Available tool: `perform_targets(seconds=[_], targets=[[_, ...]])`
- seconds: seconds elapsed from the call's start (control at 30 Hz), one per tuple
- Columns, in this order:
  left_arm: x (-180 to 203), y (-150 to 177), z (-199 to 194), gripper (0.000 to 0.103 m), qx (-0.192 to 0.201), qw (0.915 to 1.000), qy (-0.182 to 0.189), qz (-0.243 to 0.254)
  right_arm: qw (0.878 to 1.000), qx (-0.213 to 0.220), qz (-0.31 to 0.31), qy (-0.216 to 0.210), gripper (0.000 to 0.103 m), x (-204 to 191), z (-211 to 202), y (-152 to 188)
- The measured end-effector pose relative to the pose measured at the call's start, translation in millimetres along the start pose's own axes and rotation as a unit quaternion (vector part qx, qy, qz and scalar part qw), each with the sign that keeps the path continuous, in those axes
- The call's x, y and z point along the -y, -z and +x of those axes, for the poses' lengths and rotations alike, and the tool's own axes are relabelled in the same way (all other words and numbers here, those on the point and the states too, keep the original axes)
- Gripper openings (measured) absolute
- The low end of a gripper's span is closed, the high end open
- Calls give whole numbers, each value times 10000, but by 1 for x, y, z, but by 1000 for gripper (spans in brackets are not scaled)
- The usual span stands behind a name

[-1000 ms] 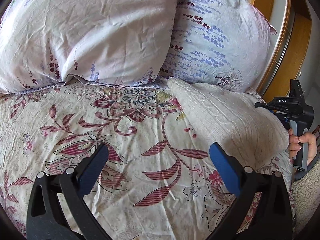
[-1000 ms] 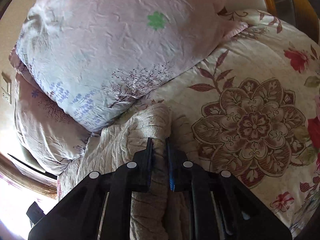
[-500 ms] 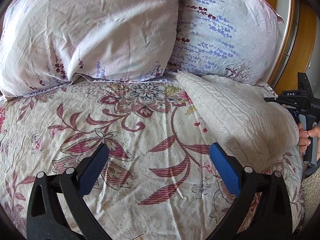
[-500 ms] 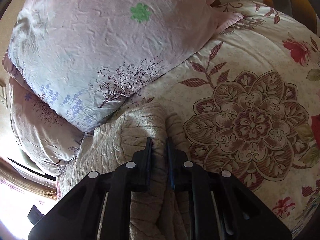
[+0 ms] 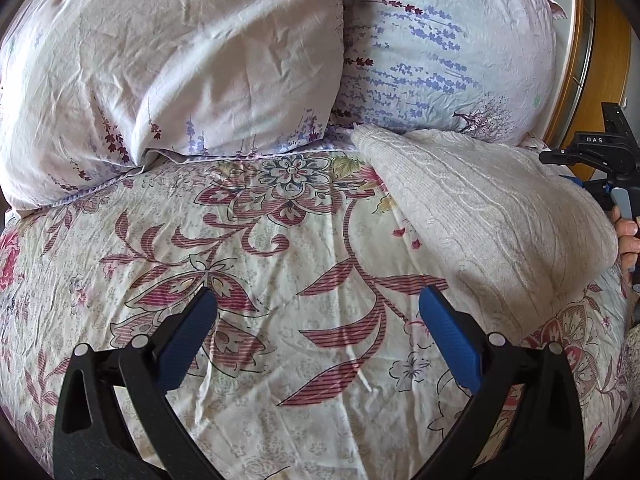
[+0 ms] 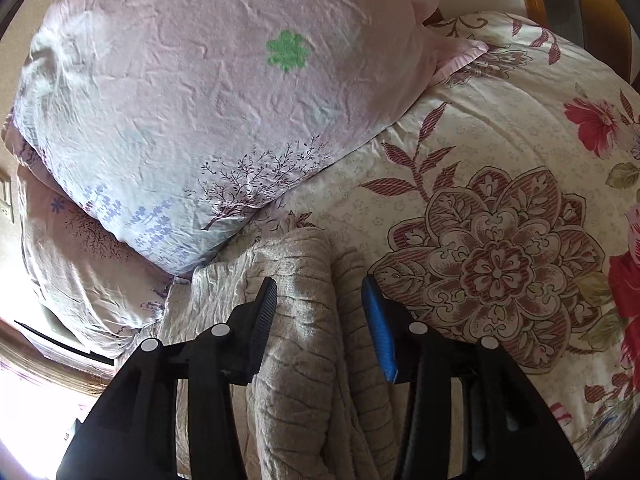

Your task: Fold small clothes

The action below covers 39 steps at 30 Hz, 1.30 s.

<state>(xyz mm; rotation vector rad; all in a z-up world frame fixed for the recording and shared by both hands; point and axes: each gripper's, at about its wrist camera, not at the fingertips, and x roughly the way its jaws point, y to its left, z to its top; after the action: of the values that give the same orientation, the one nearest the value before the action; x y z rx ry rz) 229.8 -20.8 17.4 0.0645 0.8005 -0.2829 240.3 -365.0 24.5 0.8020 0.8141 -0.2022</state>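
A cream cable-knit garment (image 5: 488, 208) lies folded on the floral bedspread (image 5: 280, 264), at the right of the left wrist view, its far end against the pillows. My left gripper (image 5: 316, 316) hovers open over bare bedspread, left of the garment, nothing between its blue pads. In the right wrist view the same knit garment (image 6: 296, 320) runs up between the fingers of my right gripper (image 6: 320, 300). Its jaws are opening, and the pads stand off the fabric on both sides. The right gripper's body and a hand (image 5: 626, 236) show at the left wrist view's right edge.
Two large flowered pillows (image 5: 180, 60) (image 5: 448, 52) fill the head of the bed behind the garment. A wooden headboard or frame (image 5: 580, 40) curves along the right. The bedspread (image 6: 500, 220) stretches to the right of the right gripper.
The right gripper's jaws, pinched on a fold of the knit garment before, have spread apart and let it go. The left gripper stays open and has barely shifted.
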Motion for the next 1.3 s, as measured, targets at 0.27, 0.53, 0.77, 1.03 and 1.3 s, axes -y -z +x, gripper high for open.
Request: perform_targets(seconds=[0.27, 0.53, 0.77, 1.03, 1.3], targets=[[-3, 0, 4, 101, -84, 9998, 201, -13, 9997, 0, -34, 232, 12, -6, 12, -8], [11, 8, -21, 101, 444, 9943, 946, 198, 9977, 94, -84, -667, 53, 19, -61, 41], [45, 18, -39, 101, 634, 9921, 683, 837, 9966, -181, -587, -549, 13, 9, -54, 65], [50, 27, -40, 101, 511, 9928, 546, 935, 9987, 74, -45, -493, 13, 33, -60, 59], [57, 30, -44, 101, 524, 9908, 645, 1070, 9913, 87, -213, -1298, 41, 37, -102, 93]])
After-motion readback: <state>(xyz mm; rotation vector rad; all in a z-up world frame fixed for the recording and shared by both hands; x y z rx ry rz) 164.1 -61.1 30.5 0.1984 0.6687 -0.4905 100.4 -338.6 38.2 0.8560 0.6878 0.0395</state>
